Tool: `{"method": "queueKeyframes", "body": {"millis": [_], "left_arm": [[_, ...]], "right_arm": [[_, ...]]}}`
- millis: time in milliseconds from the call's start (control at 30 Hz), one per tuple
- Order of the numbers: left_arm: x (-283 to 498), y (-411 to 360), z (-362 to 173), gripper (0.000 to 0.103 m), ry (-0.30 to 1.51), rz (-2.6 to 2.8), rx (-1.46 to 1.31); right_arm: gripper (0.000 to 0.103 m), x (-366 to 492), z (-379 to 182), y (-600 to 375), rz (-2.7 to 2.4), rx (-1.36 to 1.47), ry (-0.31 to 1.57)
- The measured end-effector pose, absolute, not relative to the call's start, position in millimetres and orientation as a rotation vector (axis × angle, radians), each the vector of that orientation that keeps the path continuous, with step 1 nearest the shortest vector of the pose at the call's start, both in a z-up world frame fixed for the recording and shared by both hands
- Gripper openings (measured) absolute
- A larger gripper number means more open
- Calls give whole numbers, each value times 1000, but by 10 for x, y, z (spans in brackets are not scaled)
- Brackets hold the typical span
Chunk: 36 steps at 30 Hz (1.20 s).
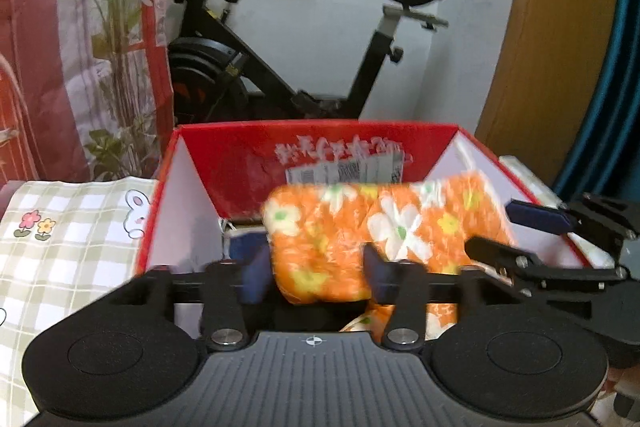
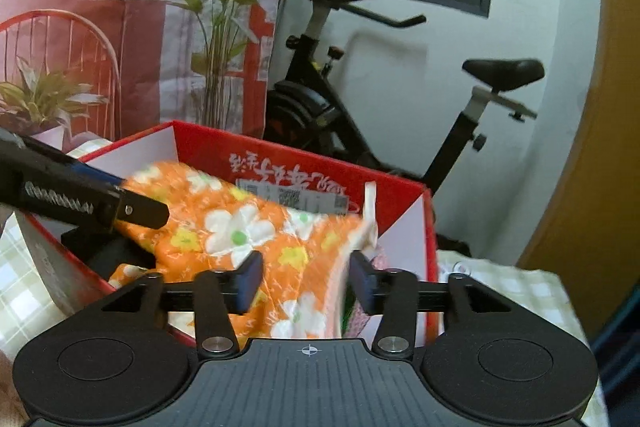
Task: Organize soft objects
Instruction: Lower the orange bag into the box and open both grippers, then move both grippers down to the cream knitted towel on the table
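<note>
An orange cloth with white and yellow flowers (image 1: 340, 227) hangs blurred over the open red box (image 1: 316, 127). Its lower end reaches inside the box. My left gripper (image 1: 316, 279) is open, its blue pads on either side of the cloth's left end. From the right side my right gripper (image 1: 520, 233) comes in, level with the cloth's other end. In the right wrist view the same cloth (image 2: 240, 227) drapes into the red box (image 2: 300, 155). My right gripper (image 2: 306, 283) is open around its edge, with a gap at the right pad. My left gripper (image 2: 132, 195) enters from the left.
The box stands on a green checked tablecloth (image 1: 60, 247) with cartoon prints. A dark blue item (image 1: 244, 243) and a pink patterned one (image 2: 360, 311) lie inside the box. Behind are an exercise bike (image 1: 280, 67), a red backdrop with plants (image 1: 80, 47) and a wooden door (image 1: 552, 47).
</note>
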<state>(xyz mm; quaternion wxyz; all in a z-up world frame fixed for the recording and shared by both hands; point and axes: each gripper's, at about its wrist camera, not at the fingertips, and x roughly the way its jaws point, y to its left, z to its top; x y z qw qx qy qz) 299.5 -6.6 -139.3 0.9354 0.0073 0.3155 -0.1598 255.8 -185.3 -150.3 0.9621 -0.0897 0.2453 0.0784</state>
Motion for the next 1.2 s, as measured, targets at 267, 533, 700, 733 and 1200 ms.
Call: {"method": "queueKeyframes", "body": {"millis": [267,533,700,733,1200], "left_arm": [[2751,153,-1164,58,601,-345,-29],[2240,244,-1172,58,614,-379,-45],[1917,282,-1383,58,658,-388,-66],[1861,286,-1447,57,673,-386,-73],[1383,528,-1992,57,783,-261,-162]], "right_arm": [[52,2283,-1328,-1849,198,-140,460],[52,1750,-1356,-1787,259,-56,452],[51,1456,-1495,-1775,274,-13,483],[51,1397,-1537,-1773,275,-4,494],[51,968,-2027,-1891,214,58,644]]}}
